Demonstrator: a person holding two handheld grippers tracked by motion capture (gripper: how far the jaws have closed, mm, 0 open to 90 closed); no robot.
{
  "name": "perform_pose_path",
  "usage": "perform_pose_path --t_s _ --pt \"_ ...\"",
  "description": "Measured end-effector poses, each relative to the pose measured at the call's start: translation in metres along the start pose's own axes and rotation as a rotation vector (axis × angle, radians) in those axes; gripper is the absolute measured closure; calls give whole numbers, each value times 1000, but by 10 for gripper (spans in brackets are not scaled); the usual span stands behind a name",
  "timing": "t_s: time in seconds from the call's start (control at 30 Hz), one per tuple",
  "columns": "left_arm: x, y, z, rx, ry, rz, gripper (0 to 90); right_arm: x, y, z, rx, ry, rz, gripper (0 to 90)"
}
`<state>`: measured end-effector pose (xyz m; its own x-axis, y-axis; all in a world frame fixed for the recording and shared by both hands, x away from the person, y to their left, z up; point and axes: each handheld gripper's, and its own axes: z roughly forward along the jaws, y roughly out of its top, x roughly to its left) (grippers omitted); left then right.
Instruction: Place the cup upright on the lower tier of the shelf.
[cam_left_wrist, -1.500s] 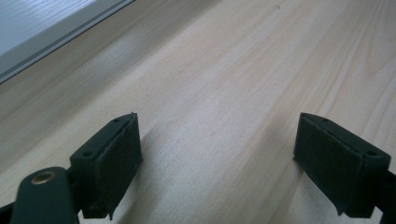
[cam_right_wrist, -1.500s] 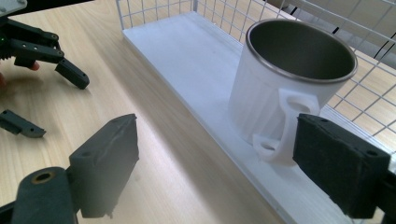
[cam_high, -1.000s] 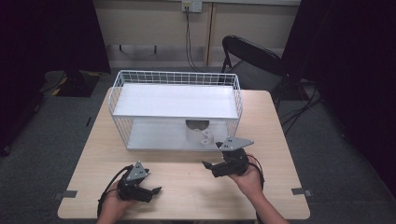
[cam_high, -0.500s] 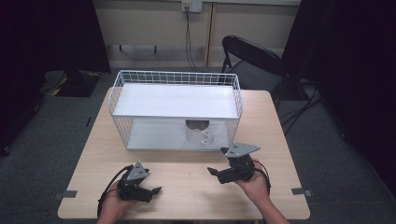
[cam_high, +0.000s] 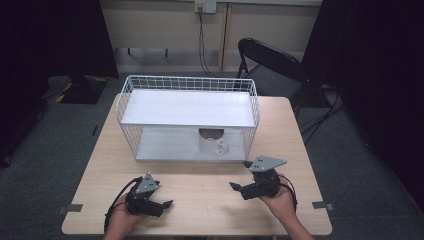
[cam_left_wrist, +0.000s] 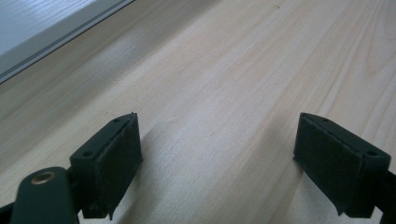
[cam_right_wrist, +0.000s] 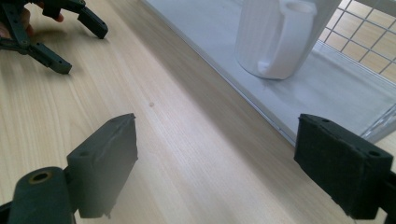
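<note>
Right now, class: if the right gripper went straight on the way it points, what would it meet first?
Probably the front edge of the rack's lower shelf, then the white mug standing on it. The right gripper is open and empty; depth is uncertain.

mug (cam_right_wrist: 280, 37): plain white | rack (cam_high: 187, 107): white wire grid | table (cam_high: 200, 190): pale wood grain | grippers' jaws: black

A white wire rack with two flat shelves (cam_high: 187, 116) is standing at the far middle of the pale wooden table (cam_high: 200, 200). A white ceramic mug (cam_high: 212, 142) is sitting on the rack's lower shelf, right of its centre. A black folding chair (cam_high: 270, 60) is standing behind the rack, beyond the table's far right corner.
</note>
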<state>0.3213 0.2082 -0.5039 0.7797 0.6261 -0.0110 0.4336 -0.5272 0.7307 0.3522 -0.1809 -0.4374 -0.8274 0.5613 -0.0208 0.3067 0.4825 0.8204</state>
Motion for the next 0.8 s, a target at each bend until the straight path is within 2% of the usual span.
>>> perform_pose_path --t_s 0.8 --pt "0 0 0 -1 -3 -6 145 -14 -29 -20 4 -17 17 125"
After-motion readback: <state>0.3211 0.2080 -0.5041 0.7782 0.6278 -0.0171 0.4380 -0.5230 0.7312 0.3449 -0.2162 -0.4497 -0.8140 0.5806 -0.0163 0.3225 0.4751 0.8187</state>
